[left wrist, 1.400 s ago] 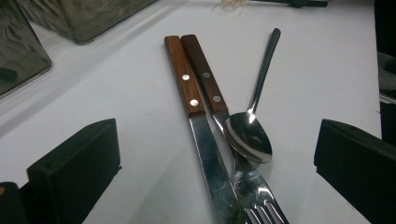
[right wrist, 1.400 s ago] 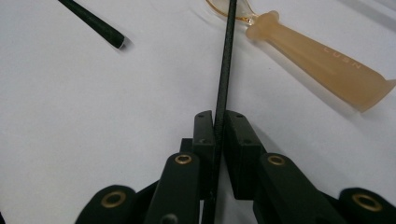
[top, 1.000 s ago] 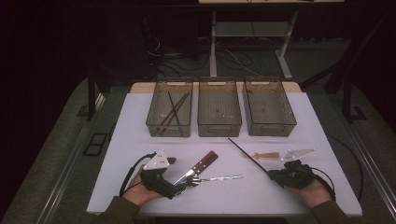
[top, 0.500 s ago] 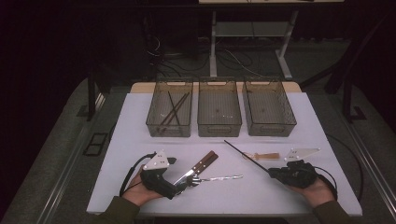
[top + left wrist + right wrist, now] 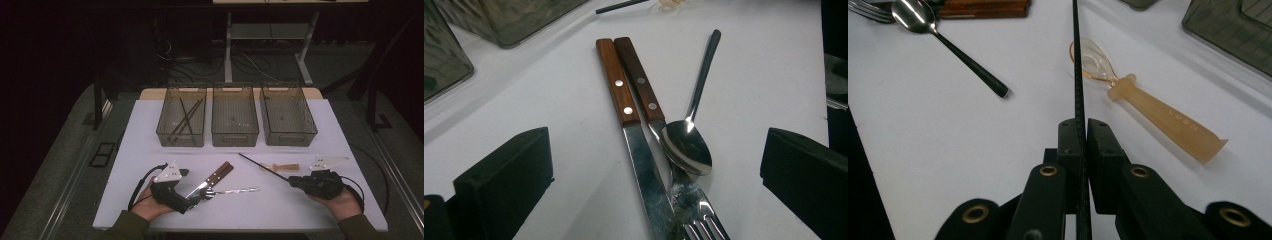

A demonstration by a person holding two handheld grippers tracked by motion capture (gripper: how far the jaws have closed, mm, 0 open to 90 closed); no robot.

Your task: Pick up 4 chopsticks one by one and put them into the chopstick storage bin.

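Black chopstick sits clamped in the right tool; left tool gapes over cutlery.

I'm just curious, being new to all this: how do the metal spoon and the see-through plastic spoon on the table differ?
The metal spoon is shiny steel with a thin dark handle; the plastic spoon is pale orange and translucent with a broad flat handle. The metal spoon rests its bowl on the fork; the plastic spoon lies alone. Both lie flat on the white table.
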